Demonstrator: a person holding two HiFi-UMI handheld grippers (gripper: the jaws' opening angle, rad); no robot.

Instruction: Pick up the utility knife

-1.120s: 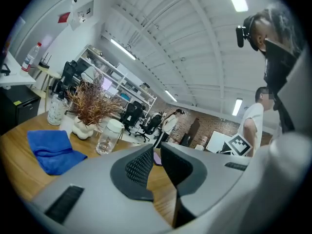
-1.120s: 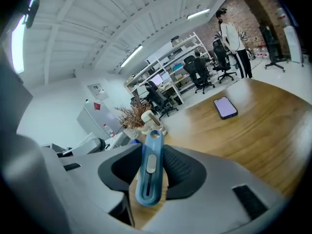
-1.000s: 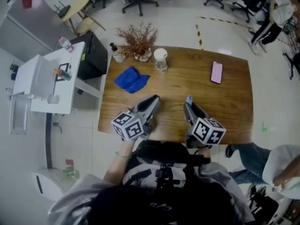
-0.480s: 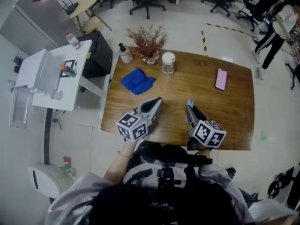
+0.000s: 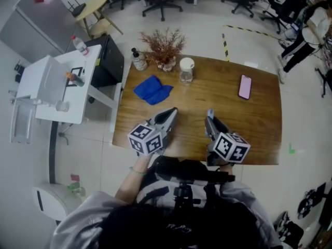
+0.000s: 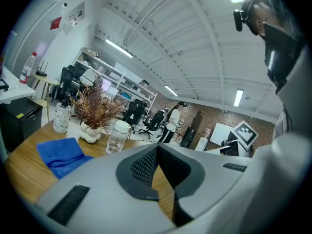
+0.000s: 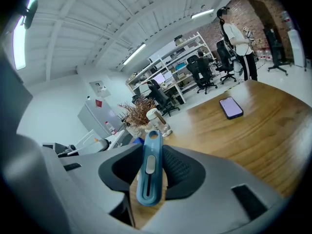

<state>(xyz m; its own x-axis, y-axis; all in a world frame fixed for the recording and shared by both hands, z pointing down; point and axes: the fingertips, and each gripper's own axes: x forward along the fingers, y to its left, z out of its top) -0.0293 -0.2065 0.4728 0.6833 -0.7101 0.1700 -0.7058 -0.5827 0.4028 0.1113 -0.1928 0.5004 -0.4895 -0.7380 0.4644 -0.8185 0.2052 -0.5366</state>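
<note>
The tabletop point(image 5: 259, 123) is where a drop would end. The right gripper point(image 5: 209, 114) hangs over its near edge, close to the person's body, so anything slipping out could hit the wood or go past the edge toward the lap. The left gripper point(image 5: 173, 111) sits beside it, its jaws pressed together at the tips with nothing between them — no backup there. The knife point(image 7: 149, 172), blue and slim, is pinched between the right jaws, lying lengthwise along them. The pads seem to bear only on its narrow smooth sides, so a quick tilt or swing could let it pivot or slide free. Smallest worry — the slider point(image 7: 150, 164) faces out between the pads, and a shifted grip might nudge it.
</note>
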